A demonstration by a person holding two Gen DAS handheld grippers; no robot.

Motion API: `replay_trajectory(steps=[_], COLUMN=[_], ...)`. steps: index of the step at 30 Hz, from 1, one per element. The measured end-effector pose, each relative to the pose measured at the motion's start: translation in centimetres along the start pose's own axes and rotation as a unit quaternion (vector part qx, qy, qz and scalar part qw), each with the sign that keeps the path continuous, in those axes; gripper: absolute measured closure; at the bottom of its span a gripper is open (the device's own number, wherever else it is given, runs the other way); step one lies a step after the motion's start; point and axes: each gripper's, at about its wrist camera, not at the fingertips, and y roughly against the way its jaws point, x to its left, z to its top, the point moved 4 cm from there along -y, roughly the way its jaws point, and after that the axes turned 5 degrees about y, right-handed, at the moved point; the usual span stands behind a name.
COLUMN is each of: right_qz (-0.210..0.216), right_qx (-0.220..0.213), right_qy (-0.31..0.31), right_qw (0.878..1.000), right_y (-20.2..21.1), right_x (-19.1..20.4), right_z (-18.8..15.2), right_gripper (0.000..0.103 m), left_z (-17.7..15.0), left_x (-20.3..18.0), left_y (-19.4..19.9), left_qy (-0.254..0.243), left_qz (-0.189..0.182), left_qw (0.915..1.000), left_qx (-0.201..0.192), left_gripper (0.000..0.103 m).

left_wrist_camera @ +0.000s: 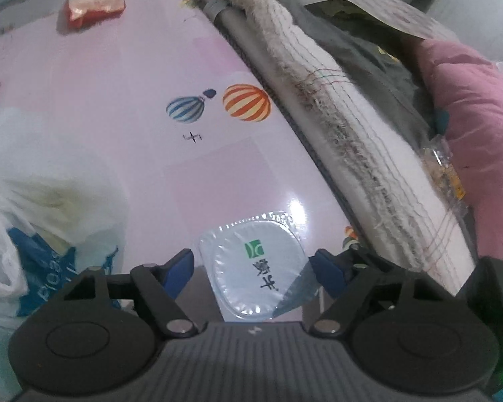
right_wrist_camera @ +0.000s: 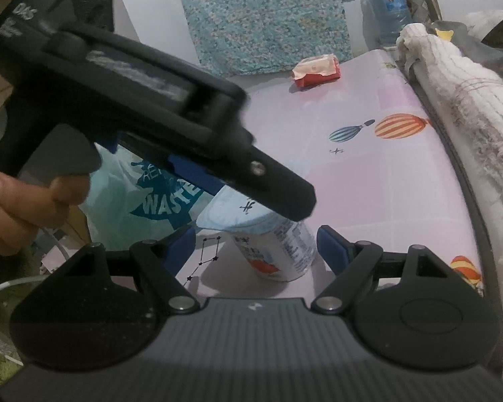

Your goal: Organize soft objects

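A white yogurt cup [left_wrist_camera: 255,268] with a foil lid and green logo stands upright on the pink balloon-print table cover [left_wrist_camera: 117,83]. My left gripper [left_wrist_camera: 254,268] points steeply down over it, open, one blue finger on each side of the lid with slim gaps. In the right wrist view the same cup [right_wrist_camera: 278,251] stands just ahead, between the spread blue fingers of my open right gripper [right_wrist_camera: 256,248], which do not touch it. The left gripper's black body [right_wrist_camera: 151,100] hangs over the lid, held by a hand [right_wrist_camera: 23,207].
A white plastic bag [left_wrist_camera: 50,201] with blue print bulges left of the cup. A red wipes pack [left_wrist_camera: 94,1] lies at the far end. A cream rolled blanket [left_wrist_camera: 318,93], grey fabric and a pink cloth [left_wrist_camera: 469,117] line the right edge. A teal cloth [right_wrist_camera: 265,16] hangs behind.
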Motion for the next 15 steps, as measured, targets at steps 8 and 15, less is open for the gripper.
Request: replay_trajectory(steps=[8, 15], right_qz=[-0.011, -0.016], right_qx=[-0.010, -0.010], right_qy=[0.003, 0.023], right_qw=[1.000, 1.000], right_y=[-0.3, 0.3], right_x=[0.2, 1.7], right_z=[0.7, 2.1], right_gripper=[0.031, 0.032], left_z=[0.1, 0.1], left_x=[0.4, 0.7], left_y=[0.0, 2.7], left_qy=[0.022, 0.030], left_qz=[-0.017, -0.029], left_qw=[0.9996, 0.9990], left_qx=[0.001, -0.019], left_gripper=[0.037, 0.037])
